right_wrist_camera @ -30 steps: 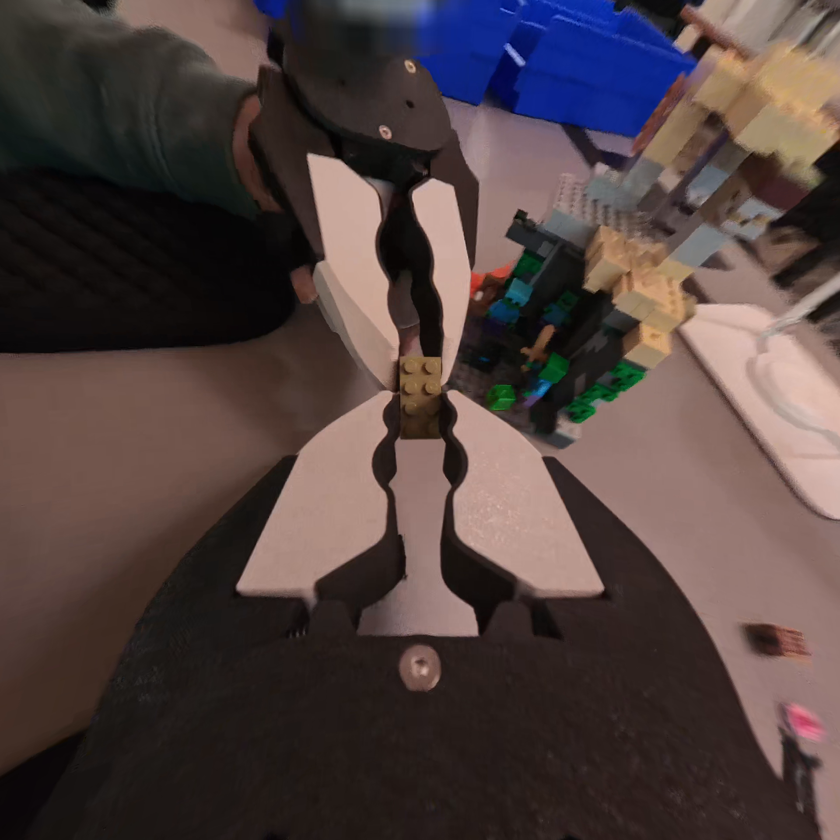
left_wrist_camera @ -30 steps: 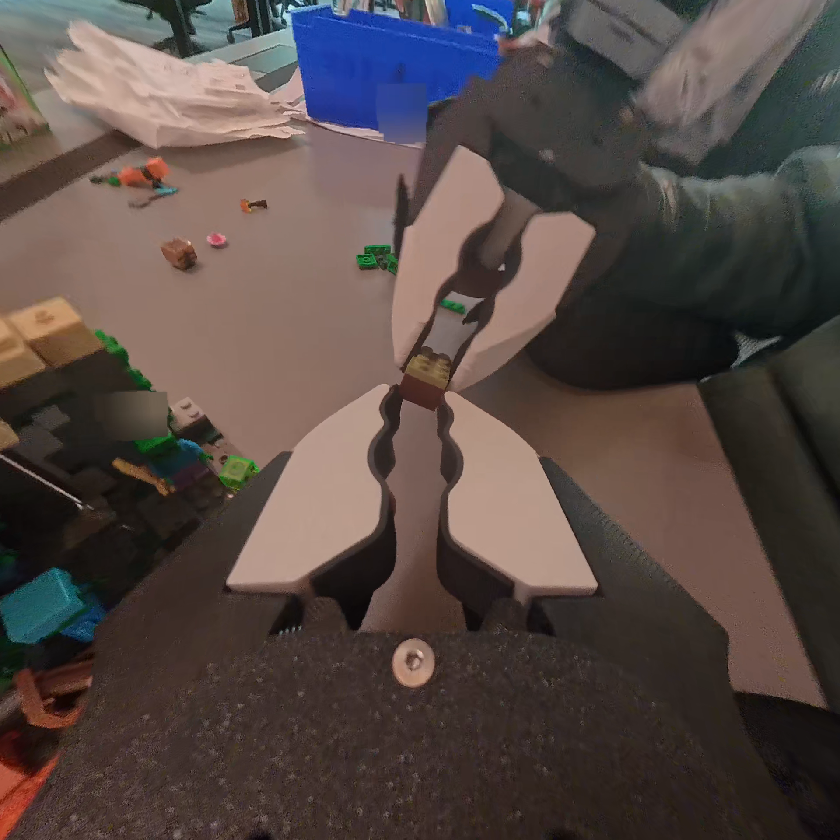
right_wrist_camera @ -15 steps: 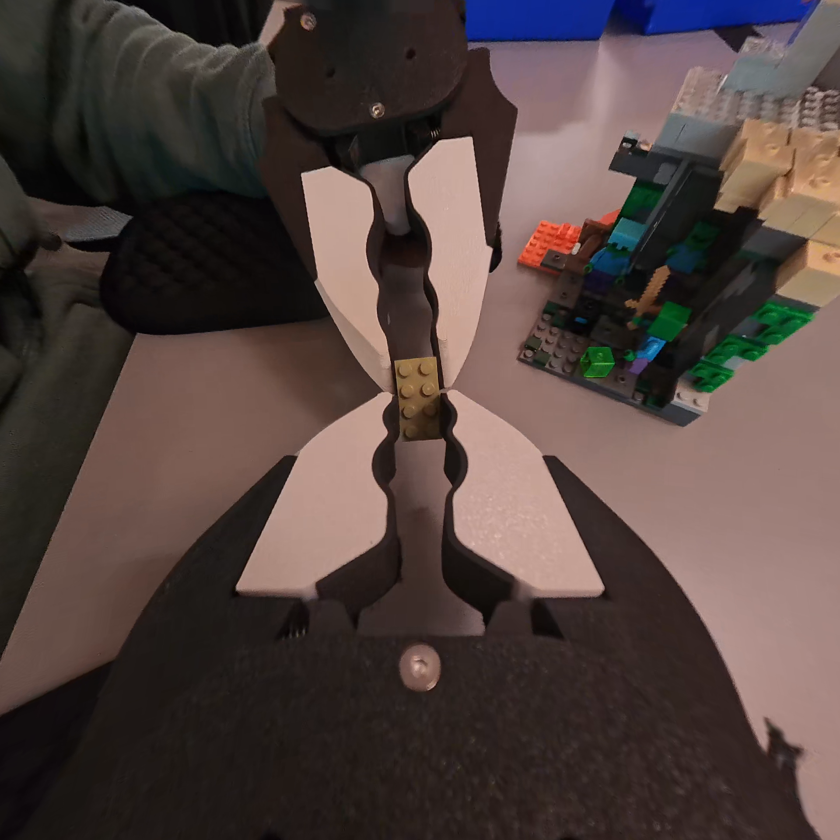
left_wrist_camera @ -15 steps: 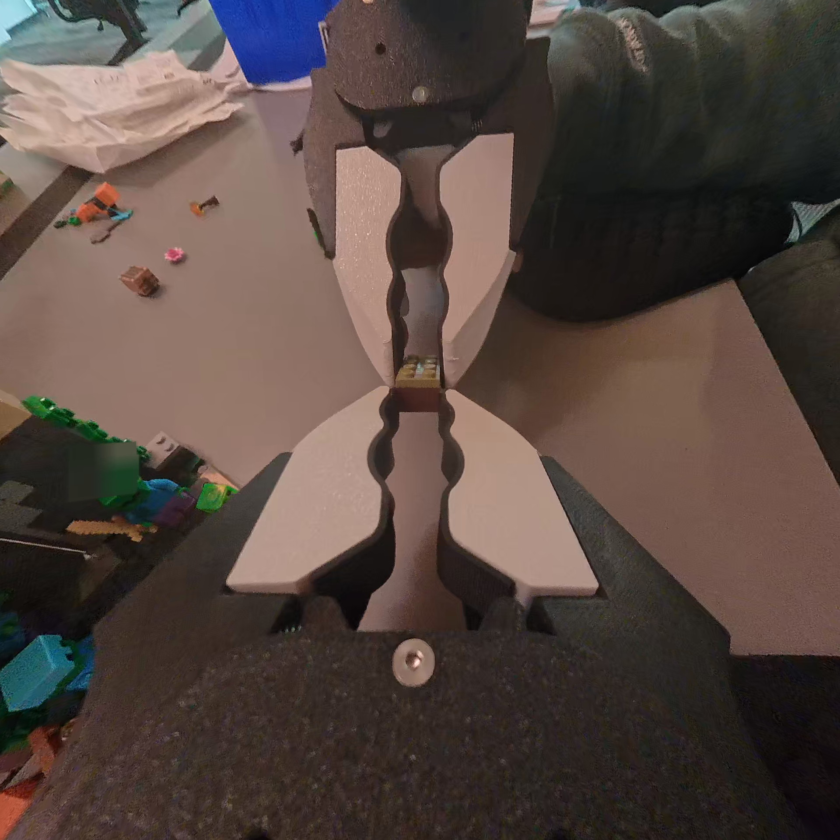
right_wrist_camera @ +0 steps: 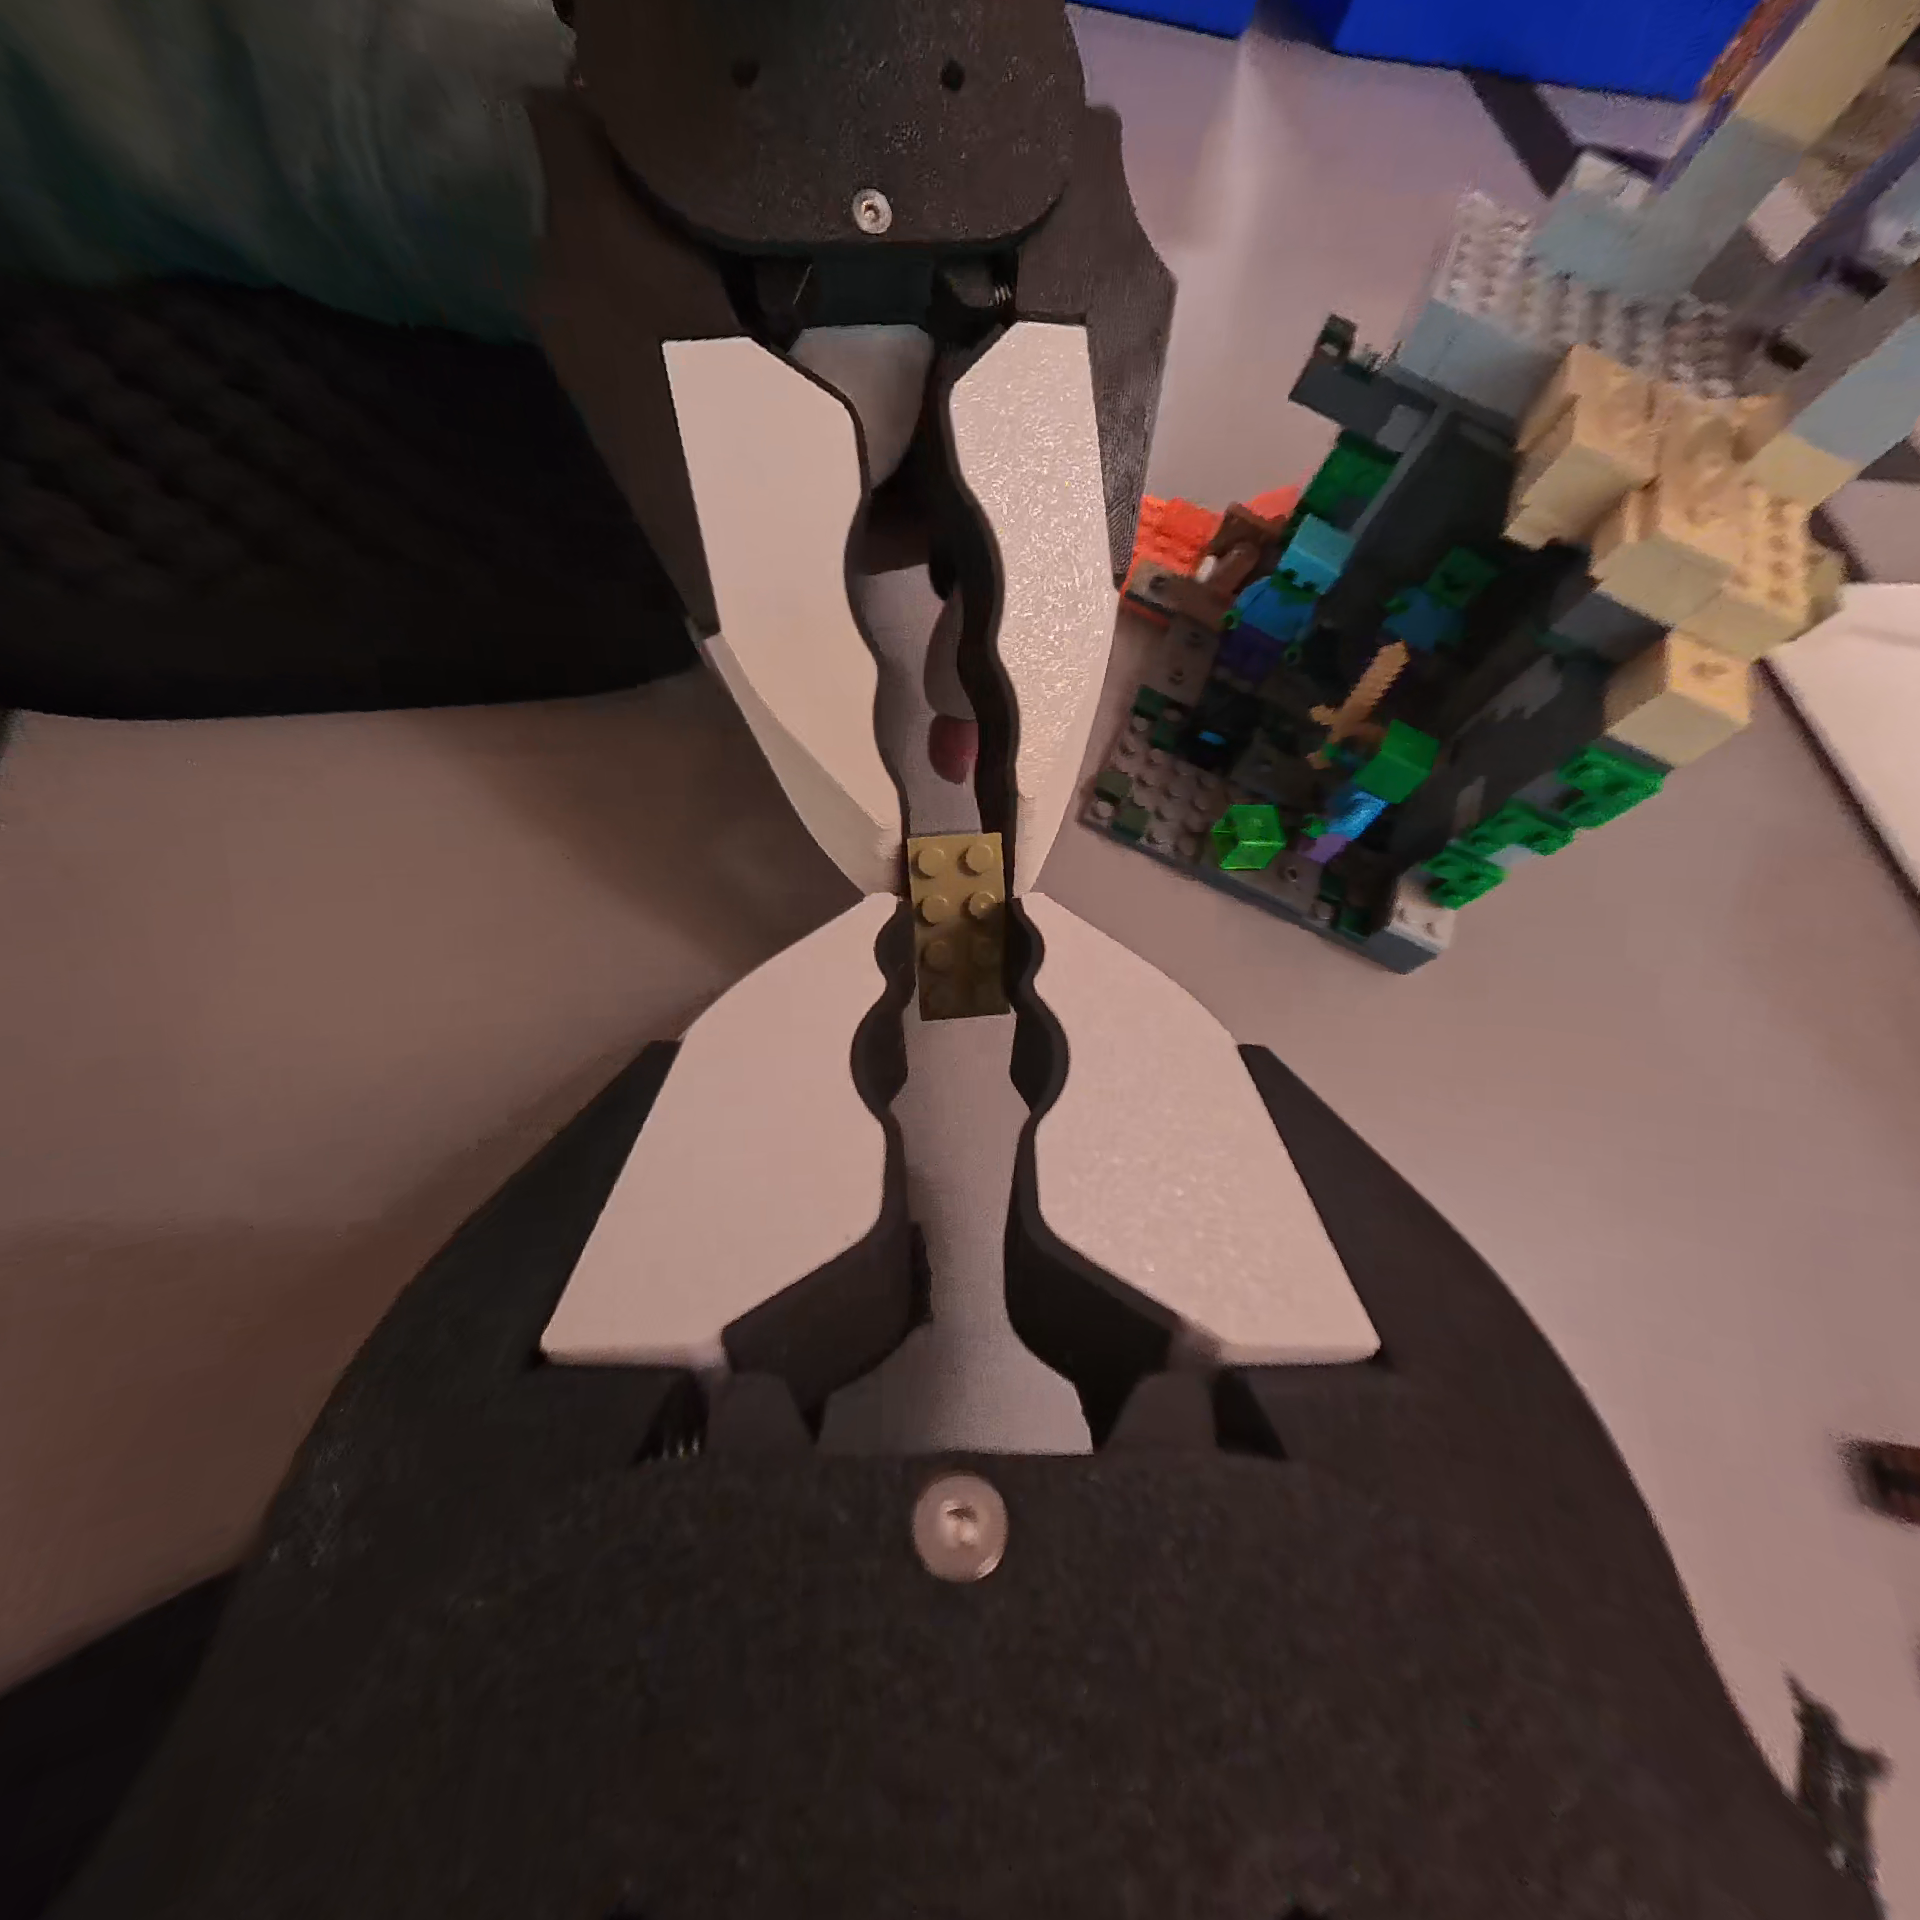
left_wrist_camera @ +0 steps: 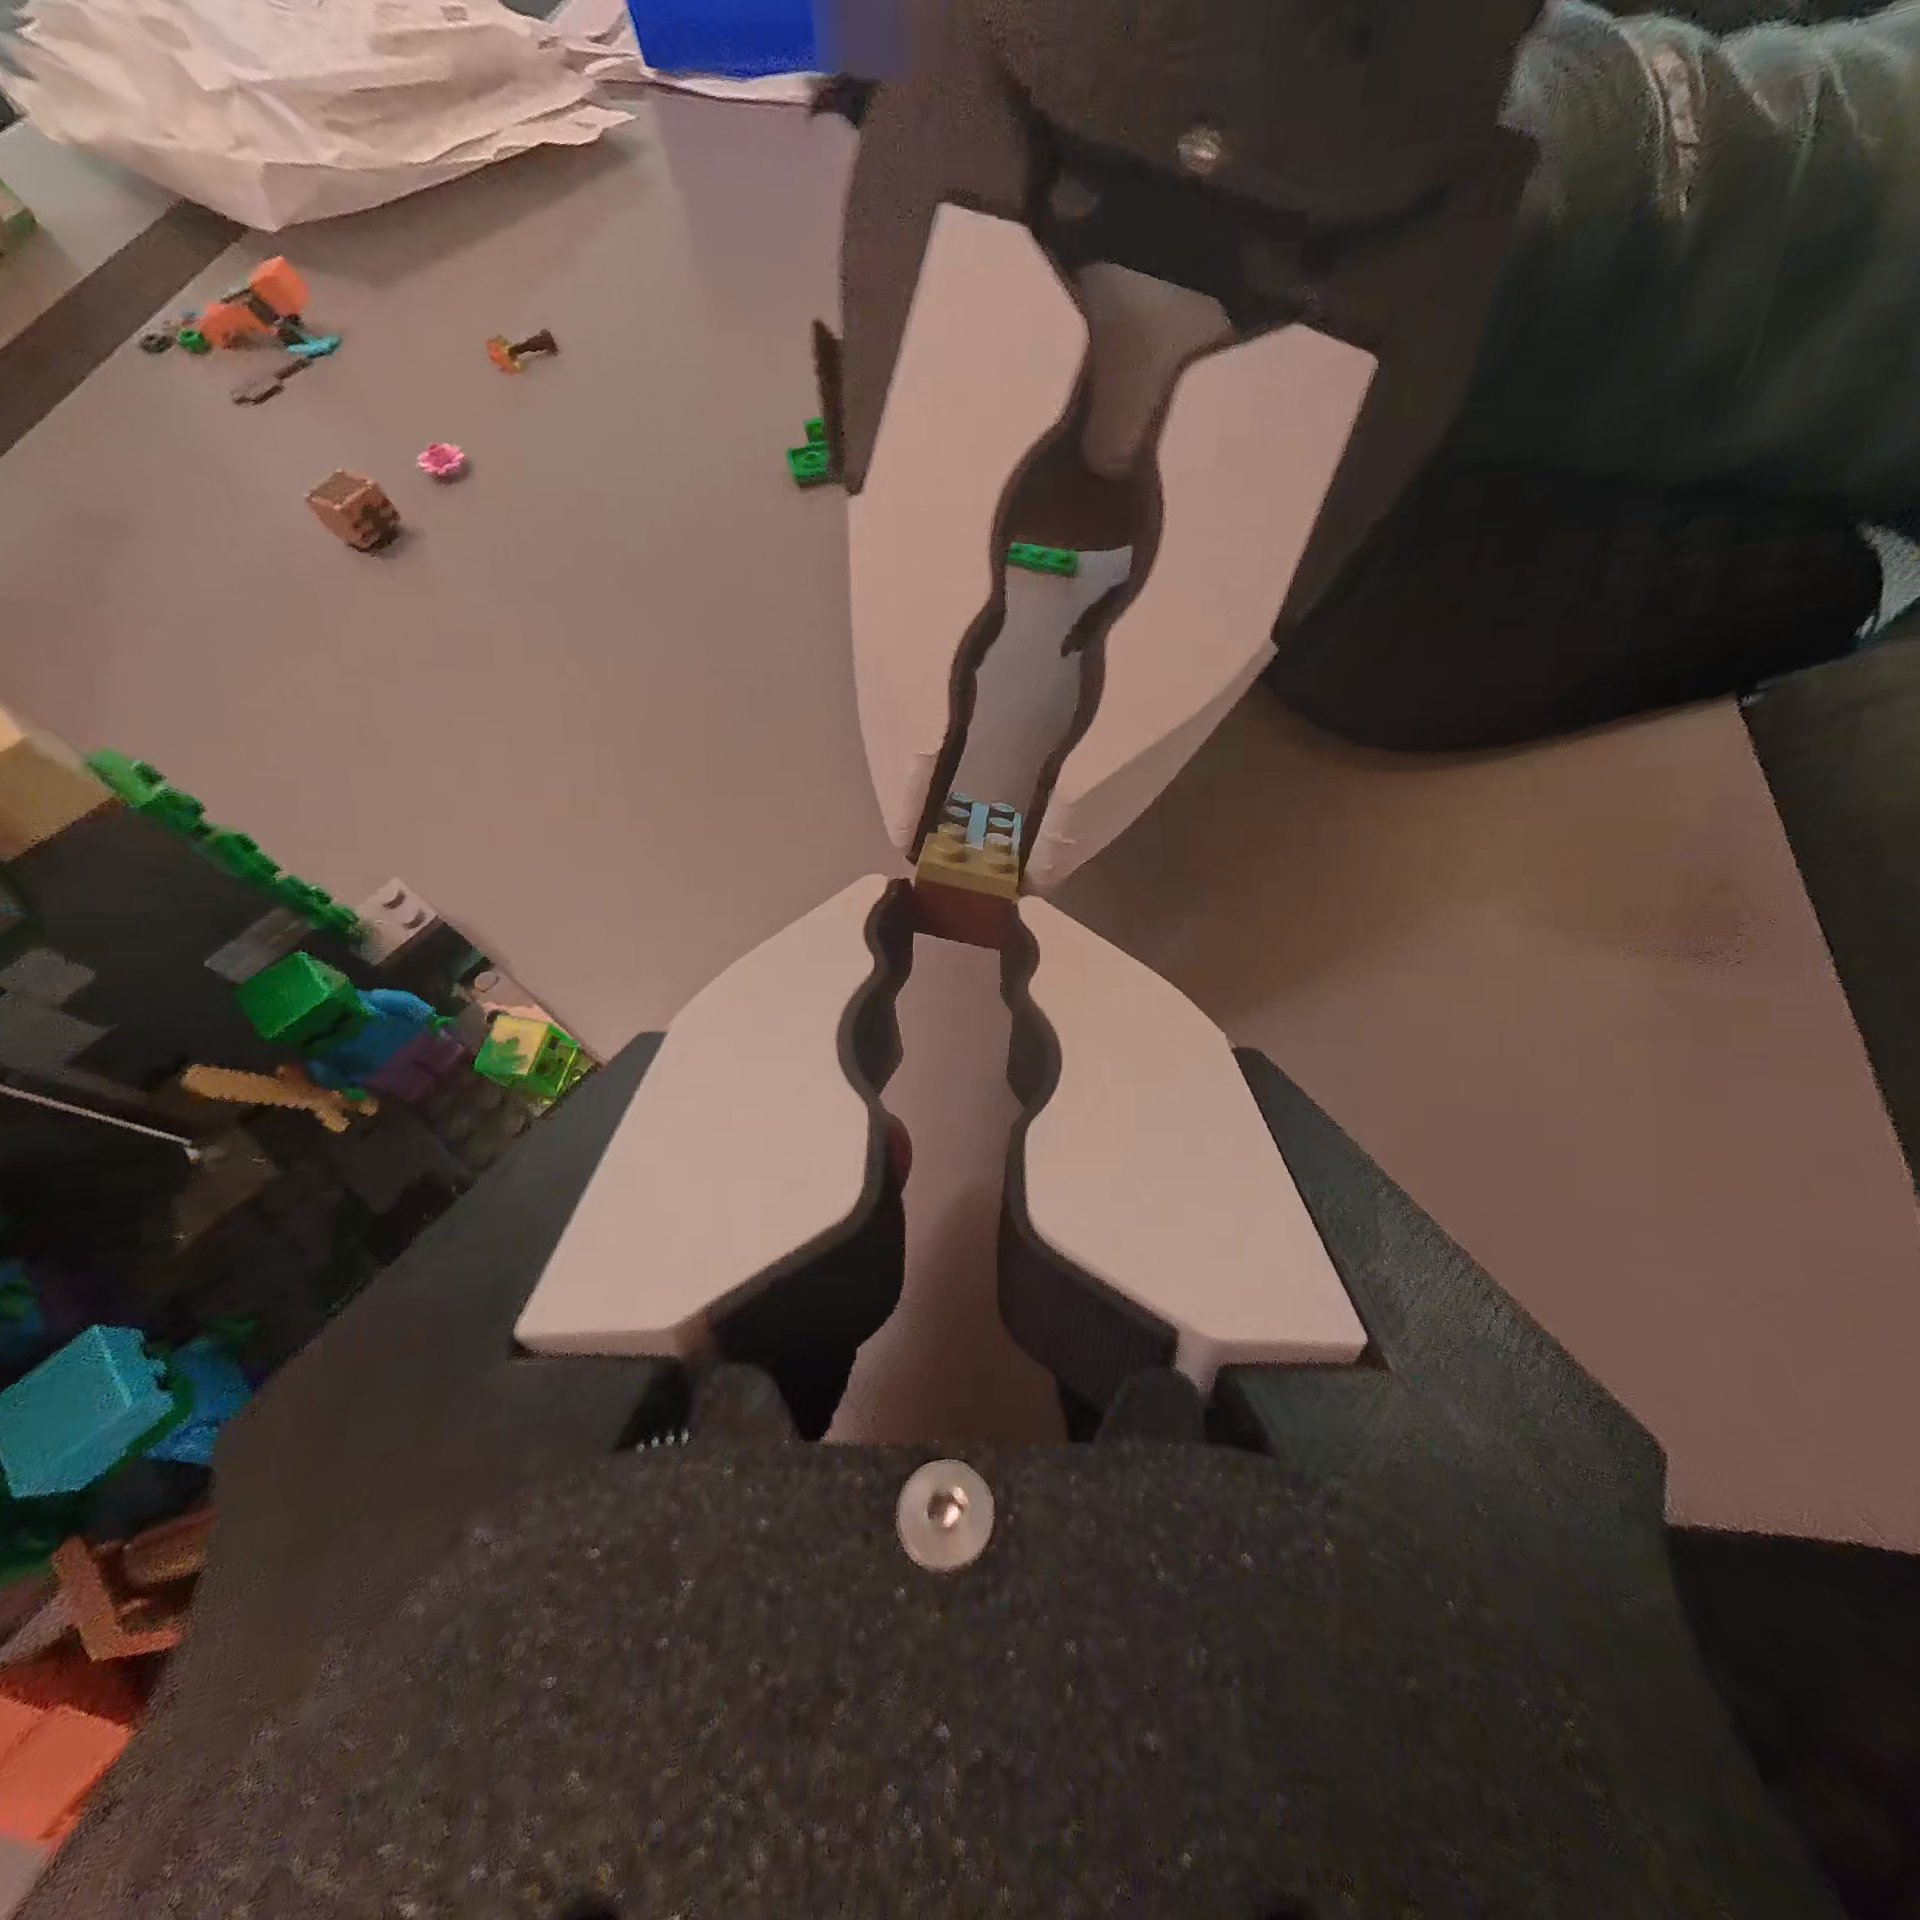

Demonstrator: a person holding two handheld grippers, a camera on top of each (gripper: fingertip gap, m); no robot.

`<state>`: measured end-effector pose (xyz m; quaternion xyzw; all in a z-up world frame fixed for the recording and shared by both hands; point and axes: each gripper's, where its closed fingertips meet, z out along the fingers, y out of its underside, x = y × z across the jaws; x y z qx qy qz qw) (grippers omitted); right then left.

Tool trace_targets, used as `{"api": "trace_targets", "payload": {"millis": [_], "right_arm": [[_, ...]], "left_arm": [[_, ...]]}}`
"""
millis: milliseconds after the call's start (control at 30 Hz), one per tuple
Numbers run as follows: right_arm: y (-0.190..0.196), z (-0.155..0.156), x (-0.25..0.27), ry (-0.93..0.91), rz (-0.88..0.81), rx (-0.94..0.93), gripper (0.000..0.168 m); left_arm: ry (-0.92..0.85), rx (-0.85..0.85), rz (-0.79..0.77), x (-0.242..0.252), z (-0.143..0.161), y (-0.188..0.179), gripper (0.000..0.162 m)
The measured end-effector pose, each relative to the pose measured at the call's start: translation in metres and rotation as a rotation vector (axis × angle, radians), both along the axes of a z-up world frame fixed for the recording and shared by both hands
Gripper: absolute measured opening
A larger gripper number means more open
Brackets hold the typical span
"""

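Observation:
My left gripper [left_wrist_camera: 958, 914] is shut on a small reddish-brown brick [left_wrist_camera: 961, 923]. An olive studded plate [left_wrist_camera: 971, 854] sits on top of that brick. My right gripper [right_wrist_camera: 958, 920] is shut on the olive plate [right_wrist_camera: 961, 925], which reaches forward past its fingertips. The two grippers meet tip to tip above the grey table [left_wrist_camera: 571, 644]. In the left wrist view the right gripper [left_wrist_camera: 982, 831] comes in from the top, leaning right. In the right wrist view the left gripper [right_wrist_camera: 951, 862] comes in from the top, and the plate hides the brown brick.
A tall multicoloured brick build [right_wrist_camera: 1455, 675] stands to the right of the grippers, also seen low left in the left wrist view [left_wrist_camera: 260, 1039]. Loose pieces [left_wrist_camera: 353, 509] lie on the table. Crumpled white paper [left_wrist_camera: 312, 94] and a blue bin [left_wrist_camera: 727, 36] lie farther off. A person's dark sleeve [left_wrist_camera: 1714, 260] is close. Left and right tips are no more than a few centimetres apart.
Both grippers stay tip to tip on the bricks. In the left wrist view the right gripper has tilted to the right. The brick build looks nearer in the right wrist view.

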<state>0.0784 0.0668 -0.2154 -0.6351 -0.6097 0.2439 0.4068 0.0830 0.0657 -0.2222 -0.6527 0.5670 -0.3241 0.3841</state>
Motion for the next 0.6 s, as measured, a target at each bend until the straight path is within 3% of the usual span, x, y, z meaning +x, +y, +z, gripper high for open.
{"api": "trace_targets", "payload": {"millis": [600], "right_arm": [[0.016,0.022,-0.001,-0.038,-0.097,0.36,0.016]], "left_arm": [[-0.176,-0.353,0.114,-0.002,0.015,0.01,0.014]]}}
